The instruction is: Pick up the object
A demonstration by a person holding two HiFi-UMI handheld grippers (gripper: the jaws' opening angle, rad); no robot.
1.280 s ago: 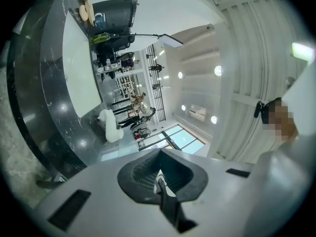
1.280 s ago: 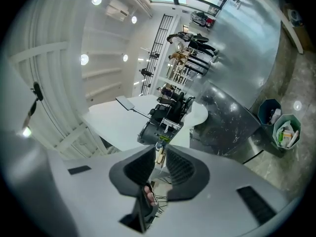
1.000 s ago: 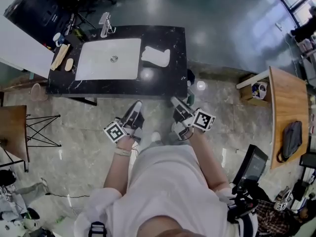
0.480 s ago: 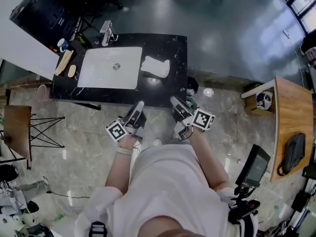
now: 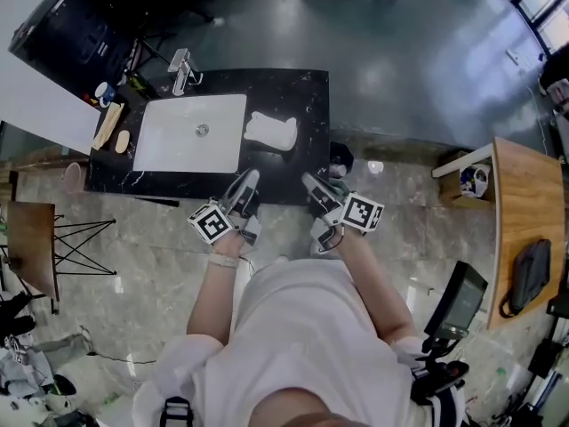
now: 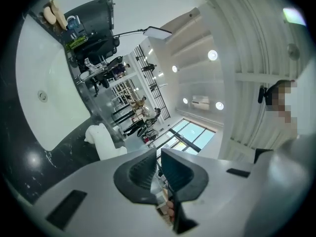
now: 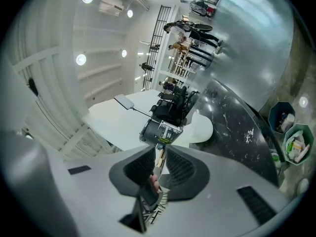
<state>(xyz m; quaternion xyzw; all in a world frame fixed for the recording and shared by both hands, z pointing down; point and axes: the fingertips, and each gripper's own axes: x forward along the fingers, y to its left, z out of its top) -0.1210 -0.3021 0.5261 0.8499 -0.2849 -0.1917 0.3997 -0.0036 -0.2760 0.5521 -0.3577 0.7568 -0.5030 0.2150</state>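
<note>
A white boot-shaped object (image 5: 270,130) lies on the black marble counter (image 5: 311,105), just right of the white sink (image 5: 188,132). My left gripper (image 5: 250,181) is over the counter's front edge, below the sink's right corner, shut and empty. My right gripper (image 5: 308,181) is at the front edge near the counter's right corner, also shut and empty. In the left gripper view the white object (image 6: 104,142) sits ahead and to the left of the shut left gripper (image 6: 159,157). In the right gripper view the right gripper (image 7: 160,154) points past the dark counter (image 7: 237,122).
A faucet (image 5: 182,68), a cup (image 5: 102,92) and wooden pieces (image 5: 110,123) sit at the counter's left end. Small bins (image 5: 338,160) stand by its right end. A wooden table (image 5: 524,212) with a dark bag (image 5: 526,252) is at the right, a folding stand (image 5: 76,238) at the left.
The person has moved up to the counter. Both grippers, which hung over the floor in front of it, now reach its front edge. Both stay shut.
</note>
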